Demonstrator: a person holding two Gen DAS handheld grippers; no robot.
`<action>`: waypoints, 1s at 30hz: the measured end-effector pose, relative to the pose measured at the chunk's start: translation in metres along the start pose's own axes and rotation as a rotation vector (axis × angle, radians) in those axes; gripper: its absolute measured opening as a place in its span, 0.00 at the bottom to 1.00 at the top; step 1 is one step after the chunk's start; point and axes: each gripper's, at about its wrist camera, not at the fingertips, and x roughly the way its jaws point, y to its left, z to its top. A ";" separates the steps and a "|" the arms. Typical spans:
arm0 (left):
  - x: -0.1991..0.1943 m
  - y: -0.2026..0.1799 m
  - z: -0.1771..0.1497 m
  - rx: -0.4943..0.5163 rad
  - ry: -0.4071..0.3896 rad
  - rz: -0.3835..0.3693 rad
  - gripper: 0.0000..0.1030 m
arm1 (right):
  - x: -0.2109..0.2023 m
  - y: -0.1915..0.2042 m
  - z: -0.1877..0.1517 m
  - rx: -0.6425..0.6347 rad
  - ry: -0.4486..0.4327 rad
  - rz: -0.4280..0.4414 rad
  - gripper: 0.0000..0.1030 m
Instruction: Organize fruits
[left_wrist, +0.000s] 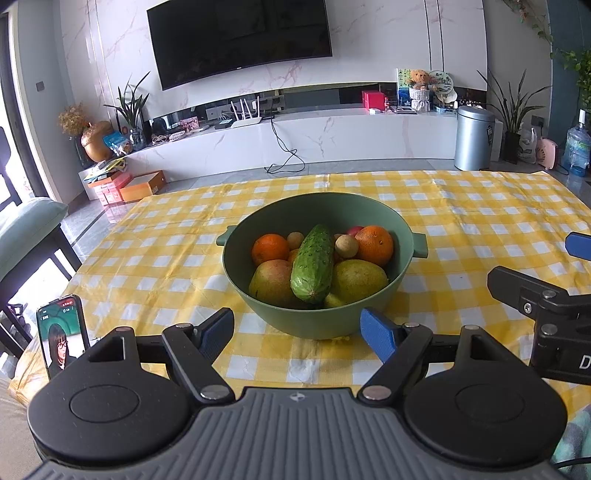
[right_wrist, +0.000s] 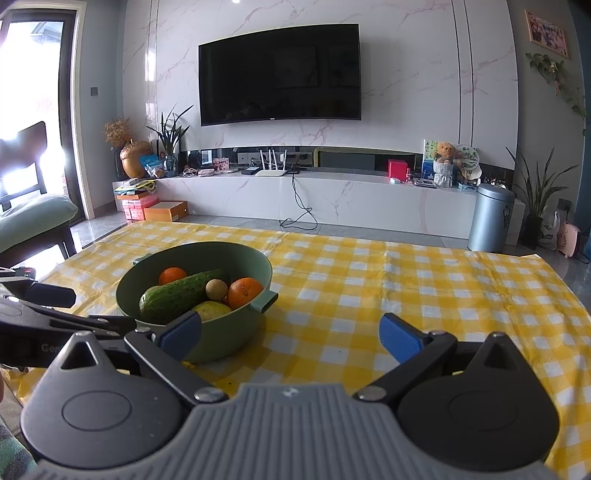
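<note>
The green bowl (left_wrist: 317, 321) stands on the table (left_wrist: 480, 221), which is covered with a yellow and white checked cloth, and it holds all the fruits I can see. A cucumber (left_wrist: 313, 264) lies on top of the pile, its cut end toward my left camera. On its left is an orange (left_wrist: 270, 248), and below that a pear with a red blush (left_wrist: 271, 282). On its right is a yellow-green pear (left_wrist: 357, 280), and behind that a second orange (left_wrist: 374, 245). Two small brown round fruits sit beside the cucumber, one (left_wrist: 346, 246) touching its right side and one (left_wrist: 295, 240) at its left. A little of something red (left_wrist: 355, 230) shows behind the second orange; I cannot tell what it is.

My left gripper (left_wrist: 297, 334) hangs just in front of the bowl, its jaws spread wide, one blue pad on each side of the bowl's near wall, and nothing is between them. My right gripper (right_wrist: 290, 334) is to the right of the bowl; its jaws are also spread and empty, with only checked cloth between them. Its left pad (right_wrist: 181, 334) appears in front of the bowl's wall; whether it touches I cannot tell.

A phone (left_wrist: 62, 334) stands upright at the left near corner of the table, its screen lit. Behind the table a dark television (right_wrist: 279, 74) is on the marble wall above a long white cabinet (right_wrist: 332, 203), and a grey bin (right_wrist: 489, 218) stands on the floor at the right.
</note>
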 end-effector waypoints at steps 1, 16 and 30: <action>0.000 0.000 0.000 0.000 0.000 0.000 0.89 | 0.000 0.000 0.000 0.000 0.001 0.000 0.96; 0.000 0.000 0.000 0.000 0.001 0.000 0.89 | 0.002 0.000 -0.001 -0.002 0.008 0.000 0.96; 0.000 0.001 0.000 -0.002 0.002 -0.001 0.89 | 0.005 0.000 -0.002 -0.004 0.023 0.004 0.96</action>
